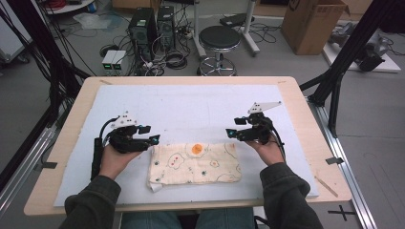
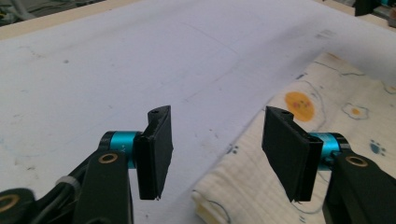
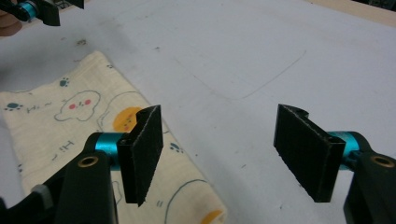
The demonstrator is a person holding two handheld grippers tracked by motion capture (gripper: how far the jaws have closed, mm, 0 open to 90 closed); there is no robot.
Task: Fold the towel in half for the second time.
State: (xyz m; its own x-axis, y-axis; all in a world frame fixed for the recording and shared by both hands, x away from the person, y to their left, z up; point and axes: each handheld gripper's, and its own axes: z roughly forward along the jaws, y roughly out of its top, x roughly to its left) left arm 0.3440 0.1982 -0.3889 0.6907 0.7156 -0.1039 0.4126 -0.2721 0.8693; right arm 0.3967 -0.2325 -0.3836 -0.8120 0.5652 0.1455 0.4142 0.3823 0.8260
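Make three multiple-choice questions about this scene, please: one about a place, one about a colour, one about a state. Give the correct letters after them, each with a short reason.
1. Where does the folded printed cloth lie?
A. on the white mat, between the two grippers
B. on the round stool
C. in the cardboard box

2. What colour is the large round spot printed on the cloth?
A. blue
B. orange
C. green

3. In what state is the left gripper?
A. shut on the cloth
B. shut on nothing
C. open, holding nothing

Answers:
1. A, because the high view shows the cloth on the white mat, with the left gripper at its left end and the right gripper near its right end.
2. B, because the spot is orange in all three views.
3. C, because the left gripper view shows a wide gap between the black jaws, with nothing held in it.
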